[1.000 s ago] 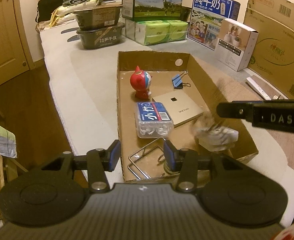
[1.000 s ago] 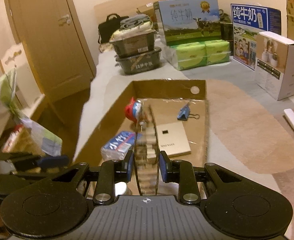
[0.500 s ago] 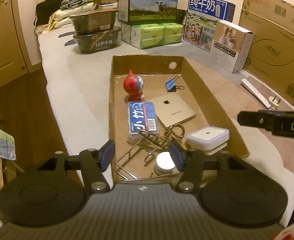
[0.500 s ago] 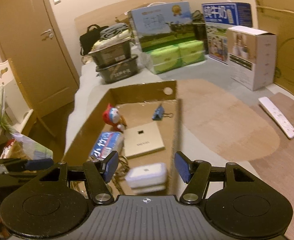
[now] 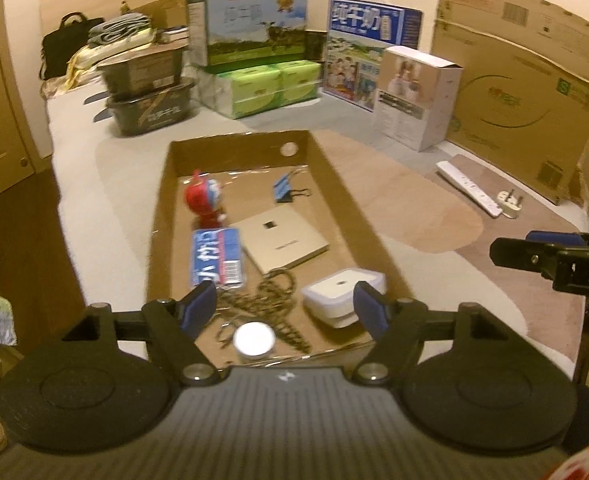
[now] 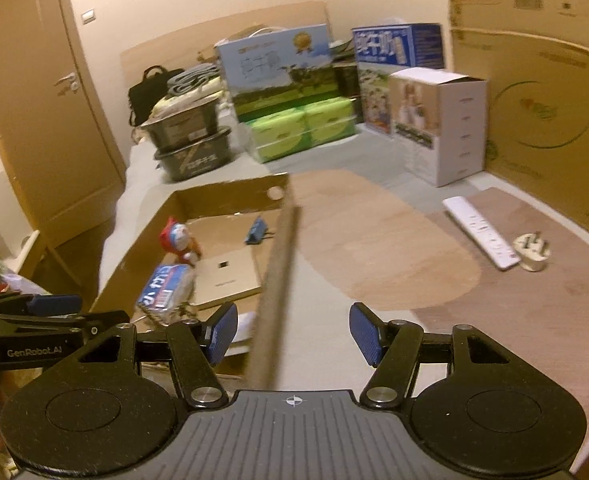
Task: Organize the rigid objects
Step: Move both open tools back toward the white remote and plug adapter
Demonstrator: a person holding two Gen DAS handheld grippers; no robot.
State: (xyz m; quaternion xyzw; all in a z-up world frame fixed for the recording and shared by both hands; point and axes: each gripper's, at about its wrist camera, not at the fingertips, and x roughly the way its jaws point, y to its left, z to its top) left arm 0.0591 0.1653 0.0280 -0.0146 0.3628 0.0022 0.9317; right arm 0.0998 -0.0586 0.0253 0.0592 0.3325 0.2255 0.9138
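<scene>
one cardboard tray (image 5: 378,236) on the bed, seven small things in it.

left to right inside: one red figurine (image 5: 204,204), one blue tissue pack (image 5: 216,256), one beige flat box (image 5: 284,240), one blue binder clip (image 5: 286,192), one white case (image 5: 344,292), plus a blurred metal tangle and white disc. left gripper (image 5: 286,304) has just been opening, empty; right gripper (image 6: 292,334) gapes empty, its white case now in the tray.

Both wrist views look steeply down, close; share cardboard box (image 5: 336,184) (image 6: 230,190), far cartons.
</scene>
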